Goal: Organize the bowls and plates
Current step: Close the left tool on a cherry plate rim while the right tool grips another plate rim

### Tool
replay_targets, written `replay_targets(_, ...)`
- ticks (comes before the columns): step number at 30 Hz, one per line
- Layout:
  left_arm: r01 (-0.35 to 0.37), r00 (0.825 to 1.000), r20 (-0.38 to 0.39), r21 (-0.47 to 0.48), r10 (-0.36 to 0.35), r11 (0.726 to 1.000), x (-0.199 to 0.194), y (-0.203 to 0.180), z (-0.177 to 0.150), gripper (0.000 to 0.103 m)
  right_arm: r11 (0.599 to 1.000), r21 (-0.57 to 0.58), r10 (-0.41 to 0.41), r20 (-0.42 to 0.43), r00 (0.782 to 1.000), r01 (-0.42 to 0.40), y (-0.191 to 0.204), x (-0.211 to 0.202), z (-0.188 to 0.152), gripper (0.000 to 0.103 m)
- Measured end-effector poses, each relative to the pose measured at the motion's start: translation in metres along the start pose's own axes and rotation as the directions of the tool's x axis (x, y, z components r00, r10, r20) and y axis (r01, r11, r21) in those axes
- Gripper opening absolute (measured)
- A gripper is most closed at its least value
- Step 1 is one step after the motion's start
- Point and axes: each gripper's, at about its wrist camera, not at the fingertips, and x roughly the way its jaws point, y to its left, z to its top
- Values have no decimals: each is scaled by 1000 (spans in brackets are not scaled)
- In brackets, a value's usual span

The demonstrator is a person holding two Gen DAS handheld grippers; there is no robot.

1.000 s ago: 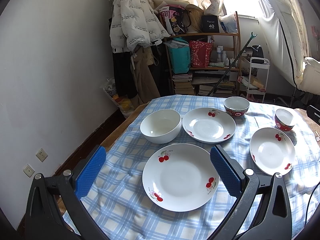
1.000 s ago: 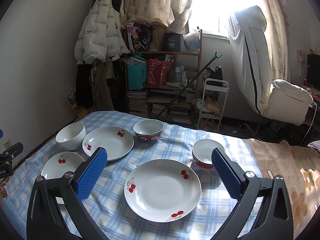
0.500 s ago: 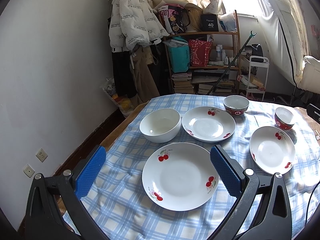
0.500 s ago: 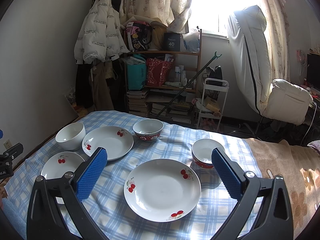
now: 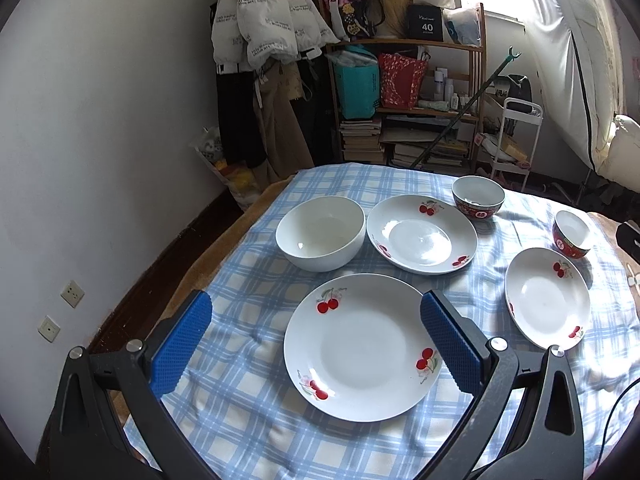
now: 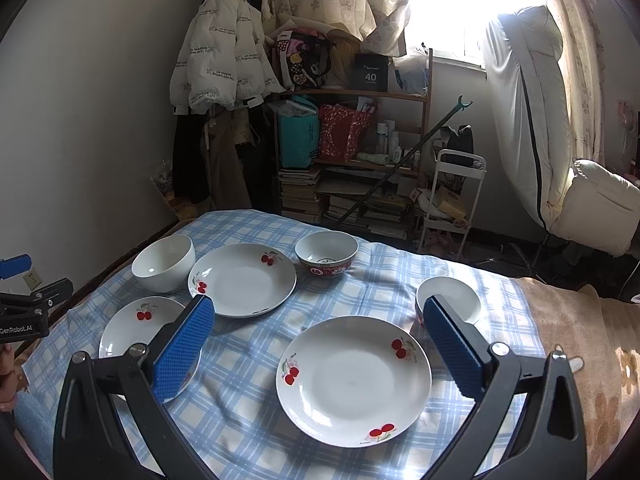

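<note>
Both tools hang above the checked cloth (image 5: pixel 248 412) with their blue fingers spread wide and nothing between them: the left gripper (image 5: pixel 316 340) frames the near-left plate (image 5: pixel 362 346), and the right gripper (image 6: pixel 320 344) frames the near-right plate (image 6: pixel 354 380).

The plates are shallow, glazed and lie flat, so there is little rim for a pad to catch. A pinch at the edge could likely slip, or tip the plate so it clatters back. The cloth looks soft and rumpled, probably over padding, so a plate pushed sideways may drag the fabric and nudge its neighbours. In the left view the white bowl (image 5: pixel 320 232) sits at 11 o'clock from the near plate, and the far plate (image 5: pixel 422 234) at 1 o'clock, the two almost touching. The small red bowl (image 5: pixel 572 234) stands just beside the right-hand plate, at its 1 o'clock, easy to knock.

Count: three cherry plates, all single, none stacked. Three bowls: one plain white, two red-patterned, the larger one (image 6: pixel 326 252) at the far side.
</note>
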Motion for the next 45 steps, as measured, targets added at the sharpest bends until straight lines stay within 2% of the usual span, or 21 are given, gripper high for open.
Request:
replay_targets(7, -32, 998, -56, 10, 32, 999, 25, 8, 15, 102, 999, -34, 36, -26, 999, -37, 28, 24, 12, 103)
replay_targets(13, 5, 989, -151, 7, -4, 1000, 58, 18, 17, 102, 996, -50, 75, -45, 996, -77, 48, 44, 23, 103)
replay_targets(18, 1, 977, -212, -6, -2, 1000, 84, 24, 12, 102, 994, -49, 97, -73, 993, -101, 67, 65, 25, 103)
replay_targets(27, -7, 950, -311, -78, -18, 997, 122, 42, 3, 102, 986, -84, 130, -153, 980, -144, 107, 108, 18, 97)
replay_targets(29, -2, 944, -329, -98, -31, 995, 131, 45, 1, 102, 985, -86, 134, -164, 977, -150, 113, 115, 14, 92)
replay_targets(35, -26, 924, -382, -110, -18, 994, 152, 52, -7, 102, 980, -94, 151, -241, 959, -178, 125, 143, 0, 87)
replay_targets(38, -10, 906, -421, -119, -41, 993, 163, 53, -13, 102, 977, -99, 160, -260, 952, -191, 129, 151, -7, 87)
replay_targets(41, -18, 890, -455, -123, -40, 992, 174, 51, -17, 102, 977, -57, 184, -279, 943, -207, 128, 160, -15, 87)
replay_targets(45, -15, 870, -490, -132, -52, 991, 185, 52, -25, 102, 975, -77, 172, -326, 930, -207, 131, 172, -27, 87)
